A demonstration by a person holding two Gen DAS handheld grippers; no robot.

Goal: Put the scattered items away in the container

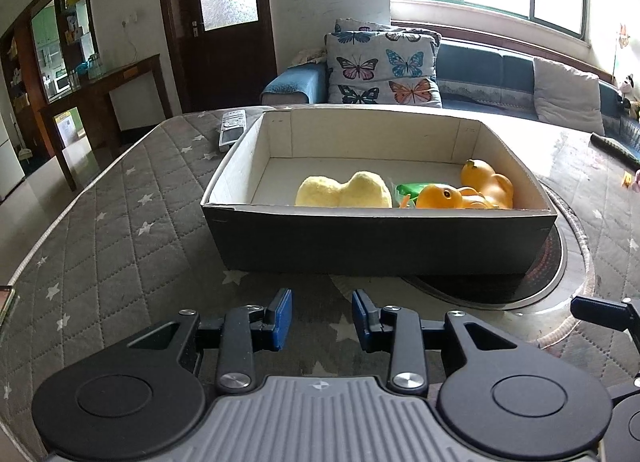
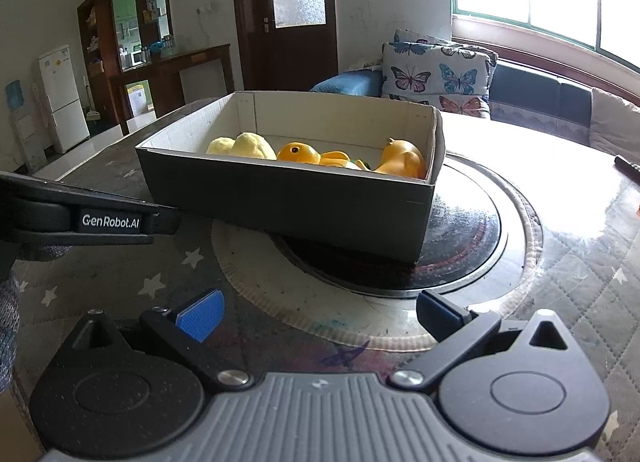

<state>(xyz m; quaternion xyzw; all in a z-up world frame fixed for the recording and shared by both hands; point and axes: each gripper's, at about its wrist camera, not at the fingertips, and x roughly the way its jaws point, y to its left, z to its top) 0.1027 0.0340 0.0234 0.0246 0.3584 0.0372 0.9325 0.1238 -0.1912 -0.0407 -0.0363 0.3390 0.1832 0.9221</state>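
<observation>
The open dark cardboard box [image 1: 376,238] of yellow and orange toys [image 1: 464,194] lies straight ahead of both empty grippers, the left gripper [image 1: 322,318] with jaws slightly parted, the right gripper [image 2: 320,318] with jaws spread wide

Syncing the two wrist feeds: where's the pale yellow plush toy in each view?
Left wrist: pale yellow plush toy sits centre frame, against the box's near wall, left of the orange rubber toys.
Right wrist: plush toy appears upper centre-left, at the box's left end.
Shared landmark: butterfly cushion behind the box.
</observation>
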